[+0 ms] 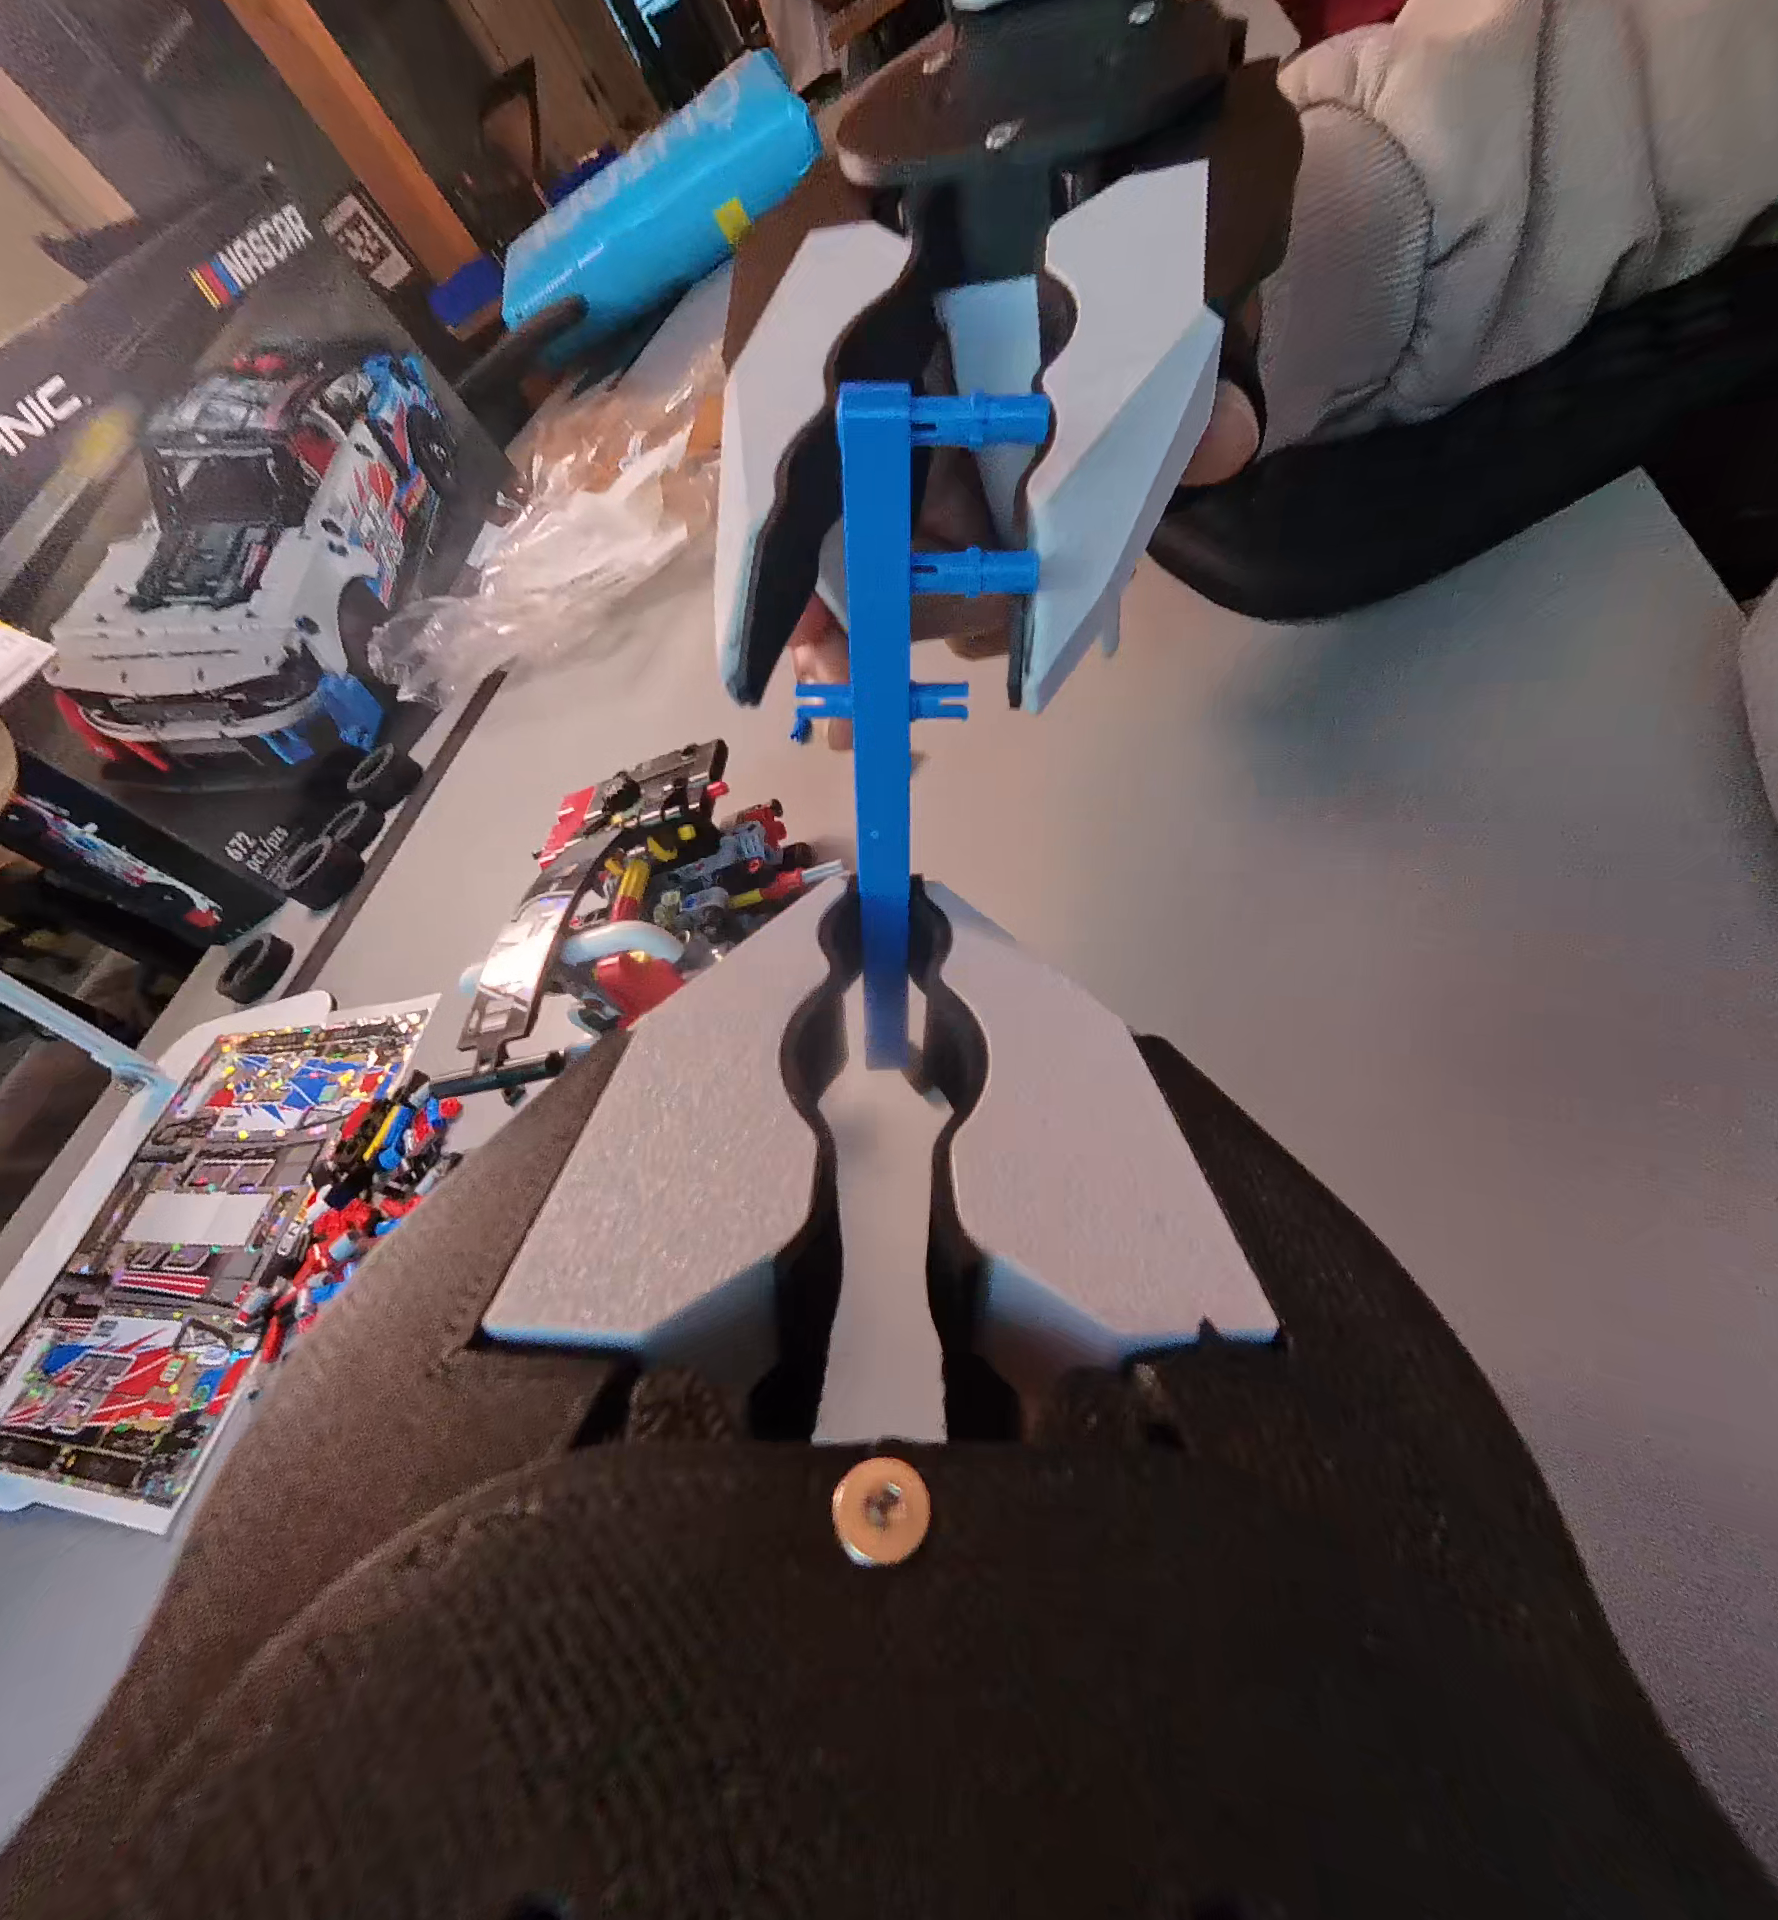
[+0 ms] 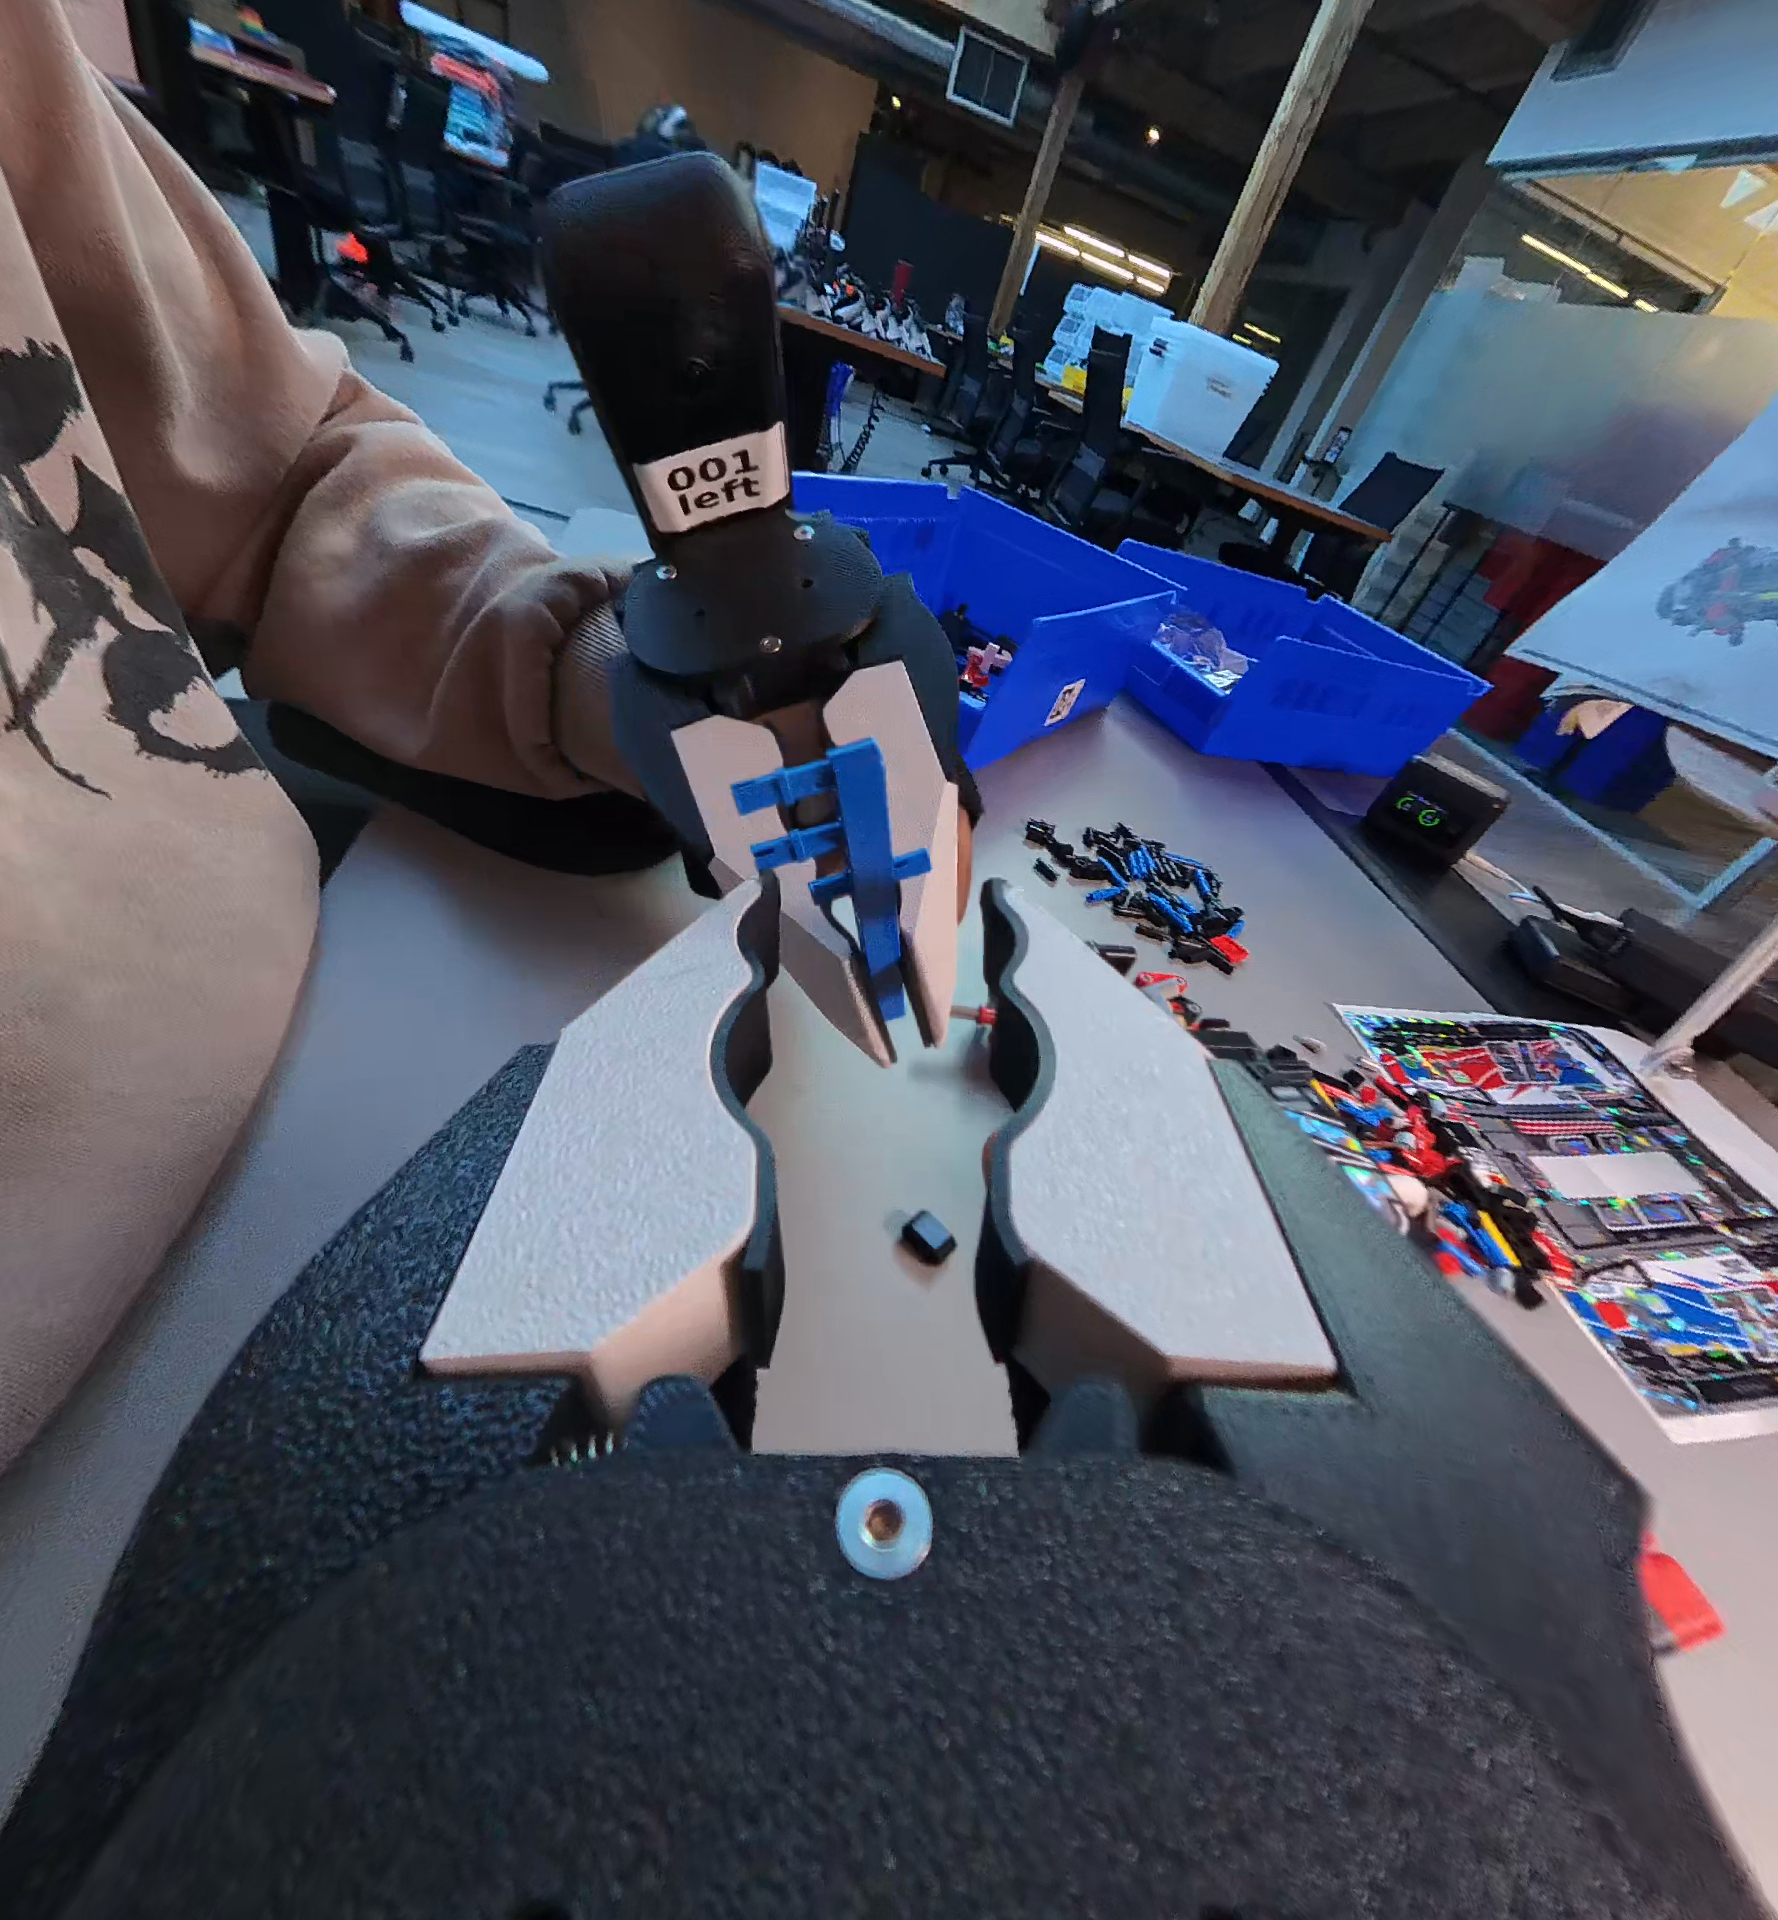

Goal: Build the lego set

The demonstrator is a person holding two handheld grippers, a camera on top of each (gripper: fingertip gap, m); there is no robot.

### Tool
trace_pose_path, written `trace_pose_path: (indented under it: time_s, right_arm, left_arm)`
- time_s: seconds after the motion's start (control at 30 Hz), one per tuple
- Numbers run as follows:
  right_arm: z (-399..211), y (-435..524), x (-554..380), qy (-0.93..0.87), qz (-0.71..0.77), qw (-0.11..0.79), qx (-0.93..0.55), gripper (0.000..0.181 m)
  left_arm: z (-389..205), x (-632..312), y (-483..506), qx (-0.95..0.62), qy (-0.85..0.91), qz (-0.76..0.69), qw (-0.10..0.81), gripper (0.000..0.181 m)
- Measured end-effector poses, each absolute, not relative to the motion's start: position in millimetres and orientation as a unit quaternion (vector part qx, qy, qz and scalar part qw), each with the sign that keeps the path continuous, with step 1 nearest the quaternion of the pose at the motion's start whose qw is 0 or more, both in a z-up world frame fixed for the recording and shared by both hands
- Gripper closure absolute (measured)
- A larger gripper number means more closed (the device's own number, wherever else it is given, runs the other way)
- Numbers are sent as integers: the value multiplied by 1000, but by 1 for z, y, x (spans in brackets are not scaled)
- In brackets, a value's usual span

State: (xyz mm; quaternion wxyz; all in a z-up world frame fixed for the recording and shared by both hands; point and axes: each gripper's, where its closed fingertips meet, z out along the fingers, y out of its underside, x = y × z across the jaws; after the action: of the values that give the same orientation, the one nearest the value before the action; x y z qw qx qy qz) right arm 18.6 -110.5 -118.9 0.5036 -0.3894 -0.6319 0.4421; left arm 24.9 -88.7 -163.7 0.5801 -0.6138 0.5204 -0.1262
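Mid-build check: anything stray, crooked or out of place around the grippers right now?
One small black piece lies alone on the table, apart from the loose-parts piles, below the open right gripper. Otherwise the blue beam with its pins sits straight, clamped in the left gripper.

table (image 2: 1384, 831): bare lane down the middle between both grippers, passable, except 1 small black piece (image 2: 929, 1236) lying in the gap of the spread right gripper (image 2: 880, 914). left gripper (image 1: 887, 904) pinched on blue beam (image 1: 883, 665), whose side pins (image 1: 978, 410) jut into that lane. flanks blocked: sticker sheet (image 2: 1633, 1195), loose parts pile (image 2: 1155, 894), part-built car (image 1: 646, 904), set box (image 1: 199, 540), blue bins (image 2: 1228, 644). near side: sleeve (image 2: 365, 582).
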Motion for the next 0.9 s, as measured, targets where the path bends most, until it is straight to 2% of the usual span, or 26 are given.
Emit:
trace_pose_path:
  time_s: [0.13,0.33,0.47,0.6,0.7,0.9]
  right_arm:
    - [-123,-117,19,-655,412,511,-374,148]
    - [-126,-119,17,-632,459,482,-397,148]
    - [-116,-120,17,-630,424,540,-363,152]
    - [-108,-118,18,-620,418,560,-356,144]
    - [-109,-129,19,-632,439,541,-340,158]
    - [-110,-134,19,-636,448,533,-332,158]
  left_arm:
    - [-171,29,-89,-624,520,-144,565,175]
    - [-162,30,-88,-601,522,-116,594,175]
    - [-153,29,-89,-592,517,-116,608,176]
    - [-156,27,-90,-593,520,-117,604,175]
    - [-157,29,-92,-591,525,-124,600,176]
    - [-158,32,-94,-588,529,-130,598,176]
